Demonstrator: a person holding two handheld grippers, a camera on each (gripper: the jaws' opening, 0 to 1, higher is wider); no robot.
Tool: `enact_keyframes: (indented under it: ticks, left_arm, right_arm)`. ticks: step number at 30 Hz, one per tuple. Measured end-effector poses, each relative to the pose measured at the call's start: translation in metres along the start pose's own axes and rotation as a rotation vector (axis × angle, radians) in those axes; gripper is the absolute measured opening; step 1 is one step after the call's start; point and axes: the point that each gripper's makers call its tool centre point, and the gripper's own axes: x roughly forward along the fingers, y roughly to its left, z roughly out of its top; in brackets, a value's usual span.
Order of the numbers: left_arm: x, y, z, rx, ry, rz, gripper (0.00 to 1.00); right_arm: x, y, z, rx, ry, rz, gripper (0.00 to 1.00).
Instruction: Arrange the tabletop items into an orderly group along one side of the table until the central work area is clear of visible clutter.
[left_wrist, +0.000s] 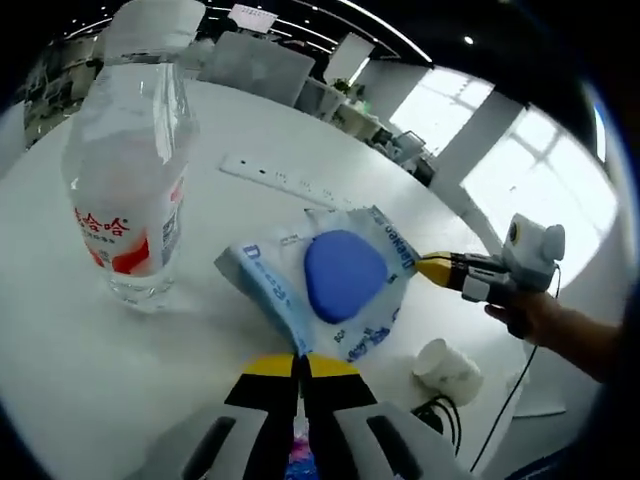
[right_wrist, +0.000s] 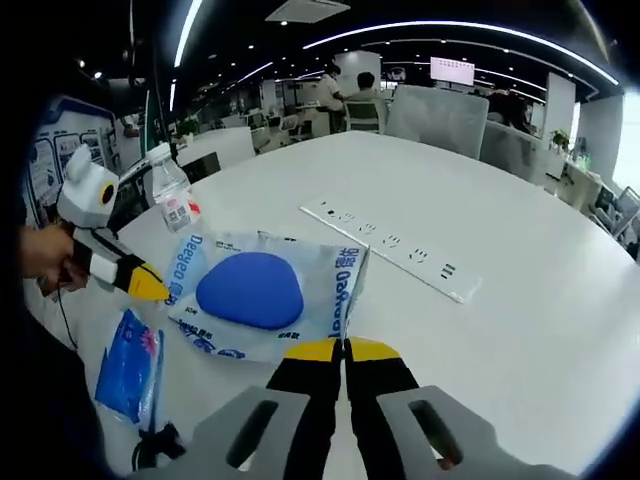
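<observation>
The tissue pack (left_wrist: 340, 285), a soft white-and-blue packet with one blue oval patch on its face, lies flat on the white desk (left_wrist: 60, 340) directly ahead of both pairs of fingers, pinched at opposite edges. In the left gripper view the left gripper (left_wrist: 300, 368) has its yellow-tipped black fingers pressed together on the pack's near edge, clenched on the wrapper; in the right gripper view the right gripper (right_wrist: 343, 349) does the same at the pack's edge nearest it, fingers closed tight on the wrapper. Each gripper also shows in the other's view, reaching in level from the side with a person's hand (left_wrist: 535, 315) behind it, its yellow tip touching the far edge of the pack. Blue lettering on the wrapper reads roughly "Deeyeo". Beyond the left fingers and off to their left stands one clear water bottle (left_wrist: 130, 190), upright, white-capped, with a red-and-white label bearing Chinese characters. One white power strip (right_wrist: 390, 245) lies past the pack, well ahead of the right fingers. One crumpled white paper cup (left_wrist: 448, 370) lies on its side to the right of the left fingers. One blue packet (right_wrist: 128, 365) lies to the left of the right fingers.
</observation>
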Motion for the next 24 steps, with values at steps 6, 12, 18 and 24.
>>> enact_keyframes:
  ticks: [6,12,18,24]
  left_arm:
    - [0.009,-0.003,0.007,0.033,0.000,-0.011,0.00]
    - [0.018,-0.009,0.010,0.054,-0.003,-0.012,0.00]
    - [0.028,-0.013,0.013,0.056,-0.004,-0.012,0.00]
    - [0.038,-0.018,0.018,0.063,0.002,-0.014,0.00]
  right_arm:
    - [-0.015,-0.005,-0.011,0.046,-0.016,-0.022,0.00]
    - [-0.027,-0.007,-0.024,0.082,-0.020,-0.039,0.00]
    - [-0.037,-0.012,-0.037,0.106,-0.020,-0.048,0.00]
    - [-0.046,-0.013,-0.048,0.131,-0.014,-0.057,0.00]
